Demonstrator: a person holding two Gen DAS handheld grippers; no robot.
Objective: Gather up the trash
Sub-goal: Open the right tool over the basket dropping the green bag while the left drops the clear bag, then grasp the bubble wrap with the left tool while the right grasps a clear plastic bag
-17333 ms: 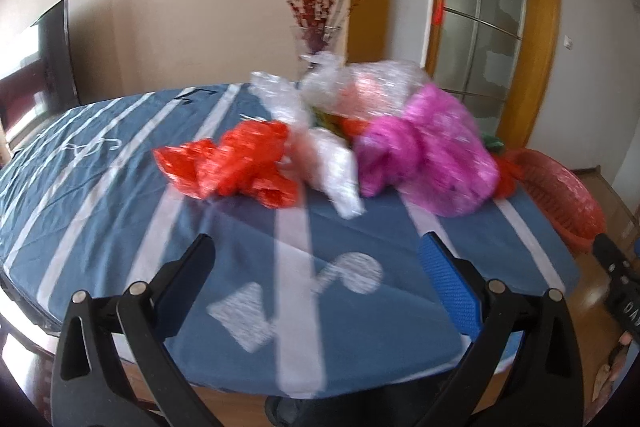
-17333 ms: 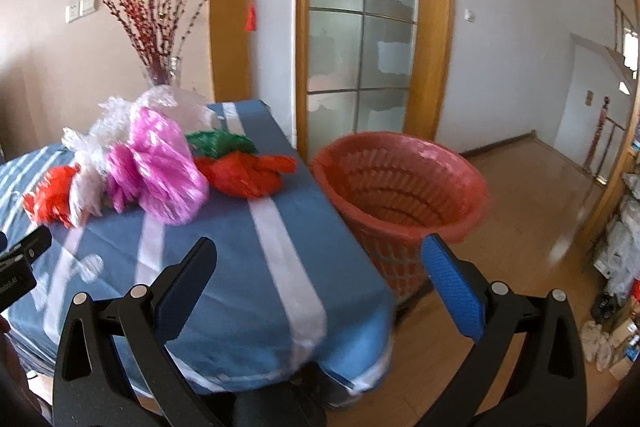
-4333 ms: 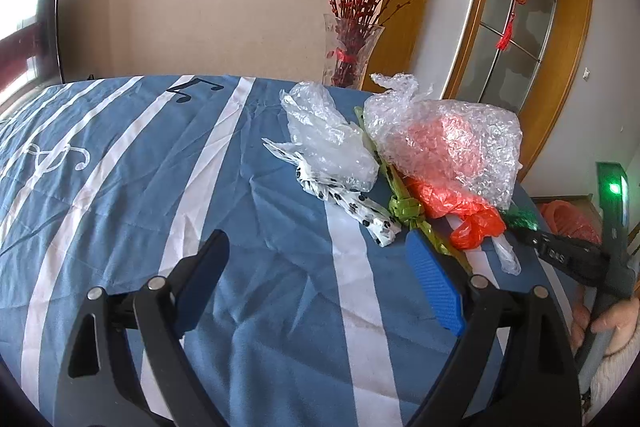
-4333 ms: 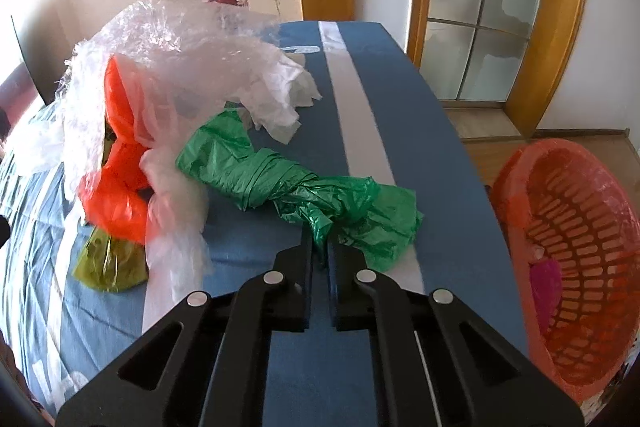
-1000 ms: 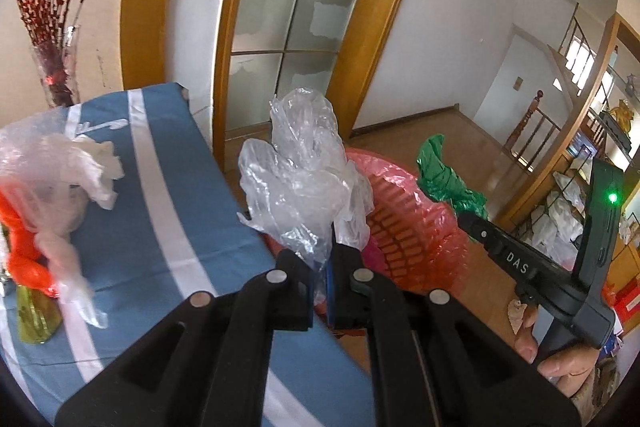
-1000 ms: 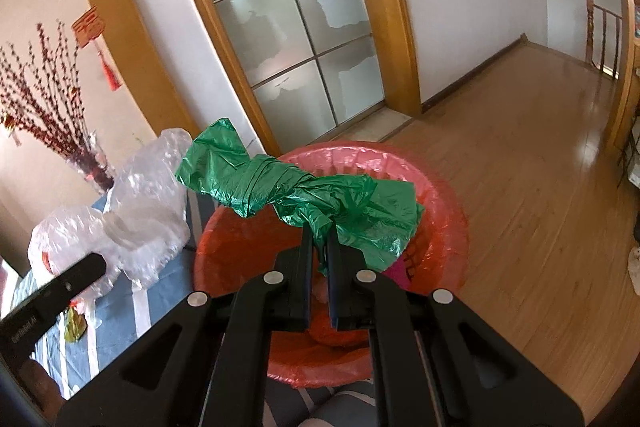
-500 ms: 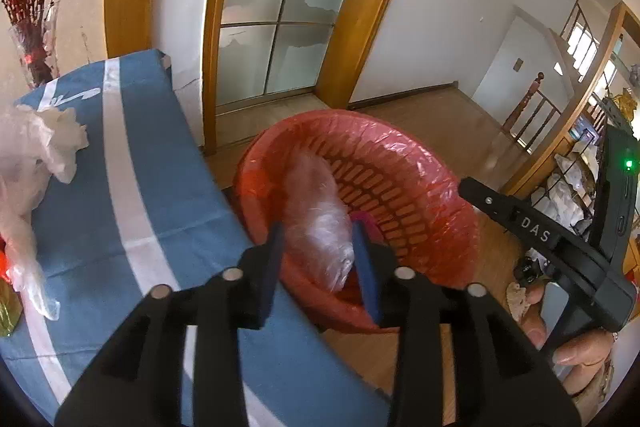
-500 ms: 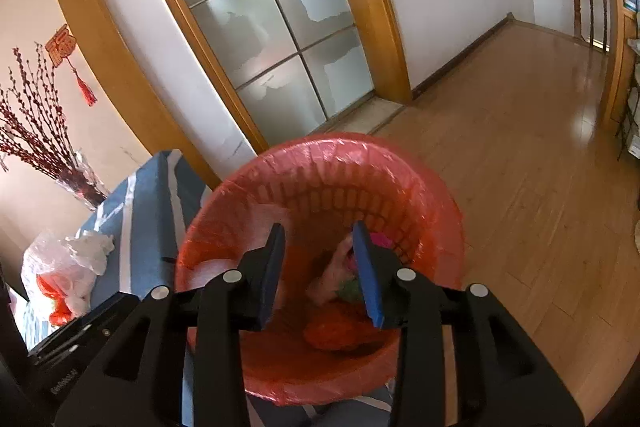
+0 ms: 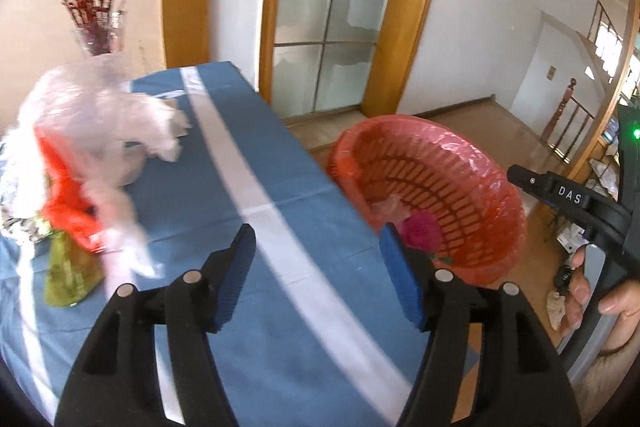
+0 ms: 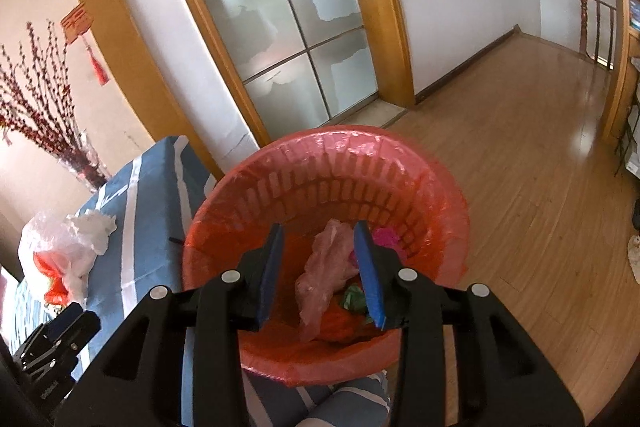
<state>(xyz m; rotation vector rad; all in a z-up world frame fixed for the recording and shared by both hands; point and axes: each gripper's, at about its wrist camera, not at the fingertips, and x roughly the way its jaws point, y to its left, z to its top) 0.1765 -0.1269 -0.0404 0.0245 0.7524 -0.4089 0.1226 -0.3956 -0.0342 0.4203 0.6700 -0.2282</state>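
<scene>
Drop done: my right gripper (image 10: 318, 269) hangs part-open and empty over the basket (image 10: 440, 187); left gripper (image 9: 316, 273), empty, jaws opening, should take the bags (image 9: 92, 131) on the surface (image 9: 224, 203).

Your basket (image 10: 432, 187) beside the table is orange-red with a slotted lattice wall and a translucent red liner; inside it you have a pale clear bag (image 10: 326, 267), a magenta scrap (image 10: 386, 237) and a green one (image 10: 354, 297). The tablecloth (image 9: 192, 195) next to the basket is blue with white stripes. On it lie a clear-white bag (image 9: 100, 115), a red one (image 9: 66, 195) and an olive-green one (image 9: 66, 275).
</scene>
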